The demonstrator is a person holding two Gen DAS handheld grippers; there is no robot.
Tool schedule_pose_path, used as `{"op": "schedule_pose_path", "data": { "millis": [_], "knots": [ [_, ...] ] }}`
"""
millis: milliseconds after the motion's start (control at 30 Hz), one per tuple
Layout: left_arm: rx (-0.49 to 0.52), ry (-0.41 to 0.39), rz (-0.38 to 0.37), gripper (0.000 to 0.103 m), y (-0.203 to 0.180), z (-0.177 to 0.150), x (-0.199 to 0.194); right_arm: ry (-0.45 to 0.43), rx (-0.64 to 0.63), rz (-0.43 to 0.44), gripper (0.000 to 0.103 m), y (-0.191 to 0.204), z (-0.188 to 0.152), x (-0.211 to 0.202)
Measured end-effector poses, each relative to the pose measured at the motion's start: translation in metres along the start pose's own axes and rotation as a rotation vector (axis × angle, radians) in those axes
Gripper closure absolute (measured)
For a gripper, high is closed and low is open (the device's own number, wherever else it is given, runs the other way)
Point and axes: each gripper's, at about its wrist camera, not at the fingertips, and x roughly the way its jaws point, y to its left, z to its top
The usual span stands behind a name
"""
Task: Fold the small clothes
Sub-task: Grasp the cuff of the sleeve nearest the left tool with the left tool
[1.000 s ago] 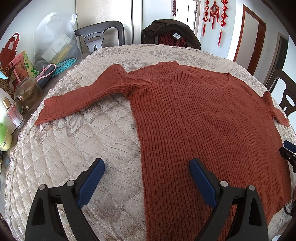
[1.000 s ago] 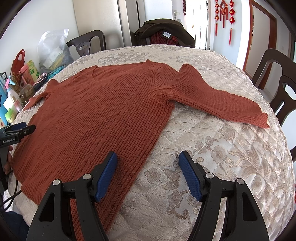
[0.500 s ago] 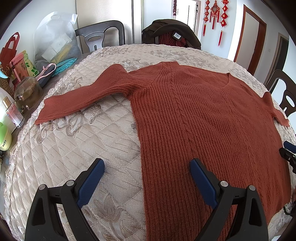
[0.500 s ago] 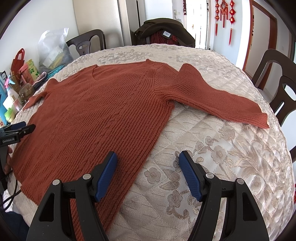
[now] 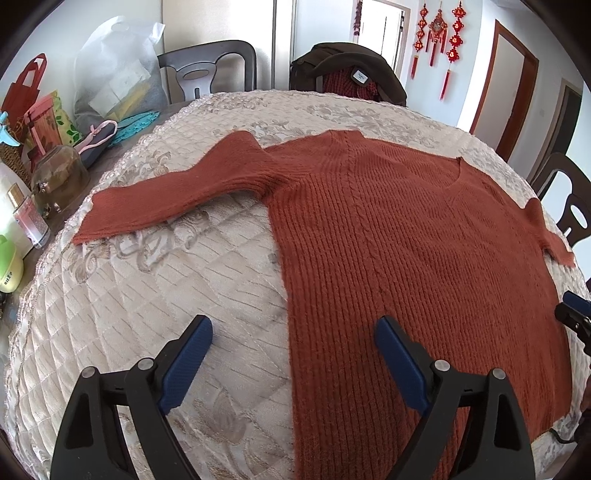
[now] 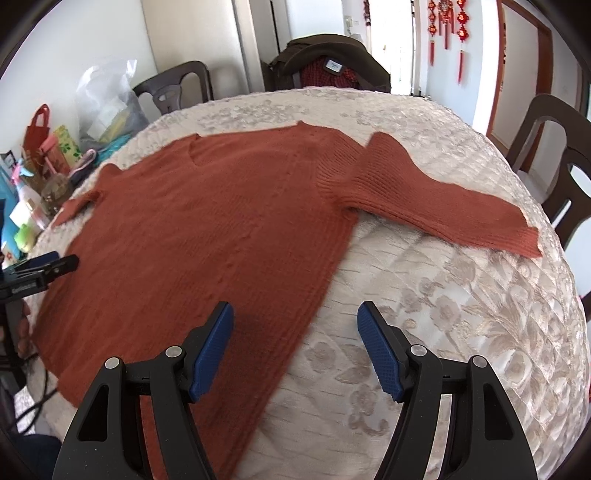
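Clutter at the table's 9 o'clock edge: plastic bag (image 5: 118, 70), red tote (image 5: 27, 83), glass jar (image 5: 61, 173), bottles (image 5: 27, 218). Chairs (image 6: 554, 155) ring the table, one at 12 draped with a jacket (image 5: 347, 62). Sweater (image 5: 406, 266) lies flat, sleeves out, on a quilted beige cloth (image 5: 147, 288). Left gripper (image 5: 293, 350) jaws spread over its side edge, right gripper (image 6: 295, 339) spread over the opposite edge; neither holds anything. Red ornaments (image 5: 439, 33) on wall.
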Motion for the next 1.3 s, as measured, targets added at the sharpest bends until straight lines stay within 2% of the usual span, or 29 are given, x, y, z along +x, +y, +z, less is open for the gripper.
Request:
{"op": "schedule_pose_path", "data": {
  "millis": [300,667,800,1033,1133,1300],
  "knots": [
    [-0.016,-0.036,0.018,0.012,0.007,0.012,-0.005,-0.003,-0.058,0.033,0.033,0.021,0.011,0.006],
    [-0.049,-0.042,0.015,0.015,0.027,0.026,0.005,0.006,-0.083,0.086,0.033,0.044,0.034,0.027],
    [-0.12,-0.055,0.021,0.015,0.051,0.035,0.008,0.016,-0.092,0.107,0.033,0.048,0.042,0.037],
    [-0.33,-0.078,-0.001,0.015,0.112,0.042,0.017,0.027,-0.08,0.13,0.033,0.051,0.054,0.05],
    [-0.4,-0.092,0.011,0.015,0.132,0.043,0.018,0.036,-0.076,0.136,0.033,0.05,0.054,0.053],
    [-0.467,-0.101,0.034,0.015,0.155,0.046,0.026,0.042,-0.07,0.142,0.033,0.047,0.053,0.054]
  ]
}}
